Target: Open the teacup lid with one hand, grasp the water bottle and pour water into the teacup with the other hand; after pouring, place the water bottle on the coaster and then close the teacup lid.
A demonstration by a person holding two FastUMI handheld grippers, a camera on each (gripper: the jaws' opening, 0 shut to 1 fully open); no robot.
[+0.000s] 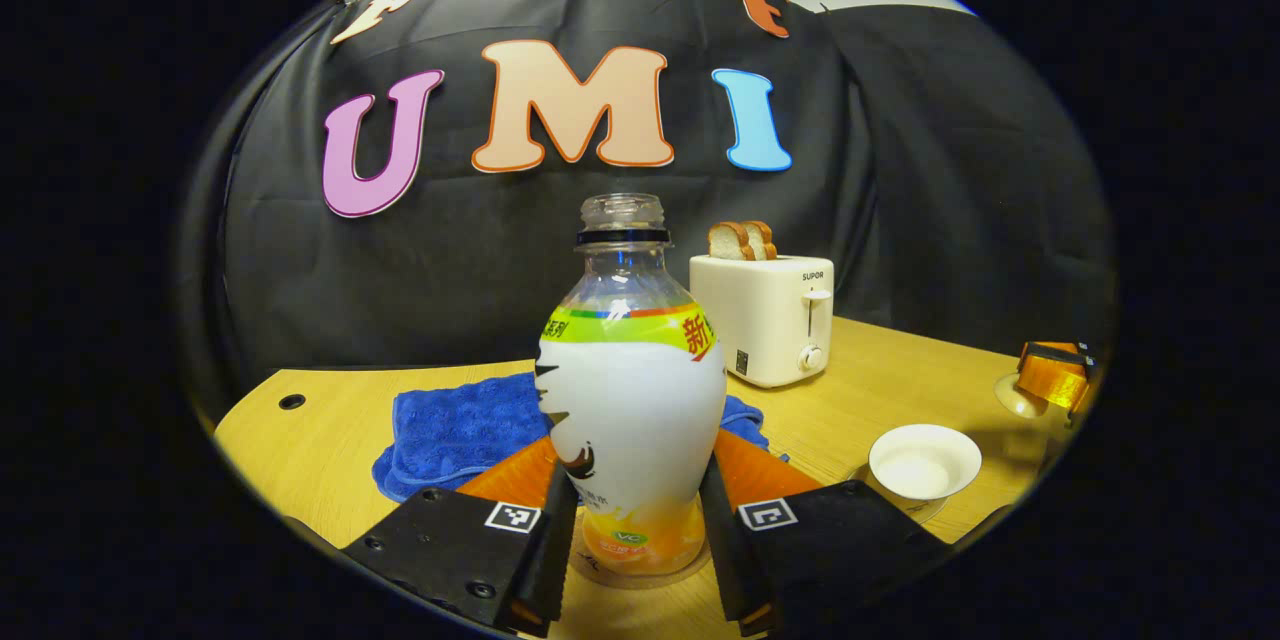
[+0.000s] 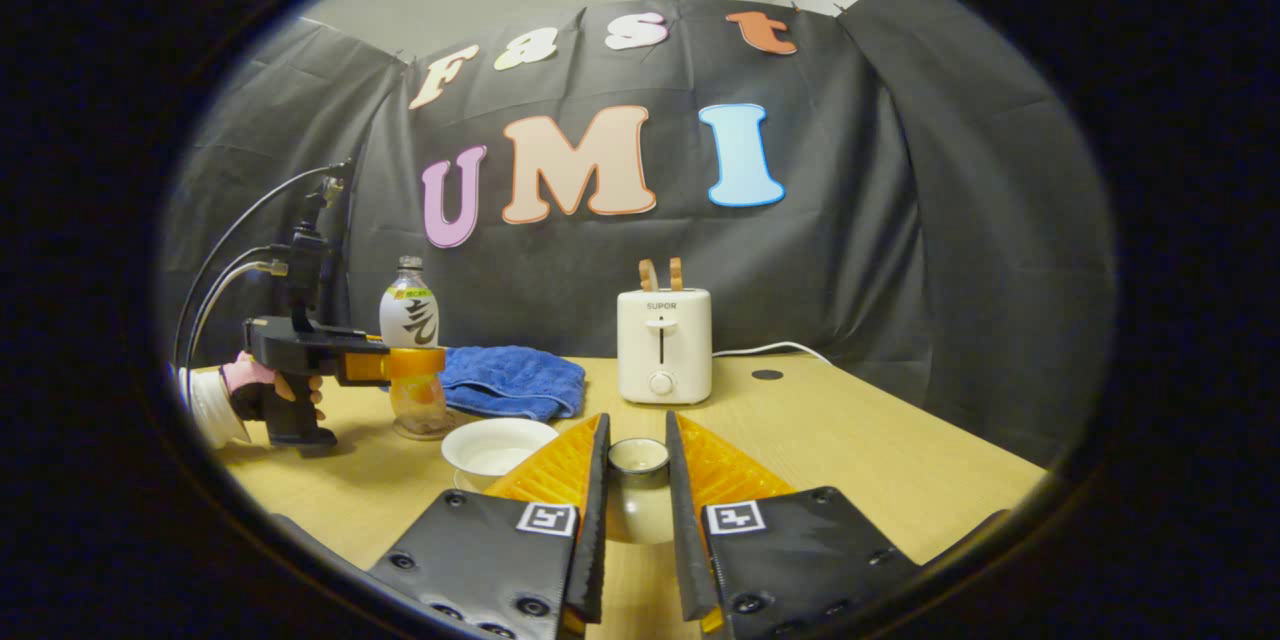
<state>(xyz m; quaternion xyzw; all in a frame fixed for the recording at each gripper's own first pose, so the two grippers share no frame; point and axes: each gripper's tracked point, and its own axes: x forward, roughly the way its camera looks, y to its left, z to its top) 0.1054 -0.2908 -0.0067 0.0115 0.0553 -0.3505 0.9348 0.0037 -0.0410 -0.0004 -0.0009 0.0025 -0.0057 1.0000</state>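
The uncapped water bottle (image 1: 635,400) stands upright on a clear coaster (image 1: 600,568), and my left gripper (image 1: 638,470) is shut on its lower body. To the right, the white teacup (image 1: 925,460) sits open on its saucer. In the right gripper view, my right gripper (image 2: 638,420) is shut on the teacup lid (image 2: 638,500) and holds it above the table, right of the open teacup (image 2: 497,445). The same view shows the left gripper (image 2: 415,362), held by a hand, around the bottle (image 2: 410,315) on the coaster (image 2: 425,432). At the far right of the left gripper view is the right gripper (image 1: 1055,375).
A blue towel (image 1: 450,430) lies behind the bottle. A white toaster (image 1: 765,320) with bread slices stands at the back of the wooden table (image 1: 300,450). Cables (image 2: 230,260) trail from the left gripper. The table has bare room right of the toaster (image 2: 665,345).
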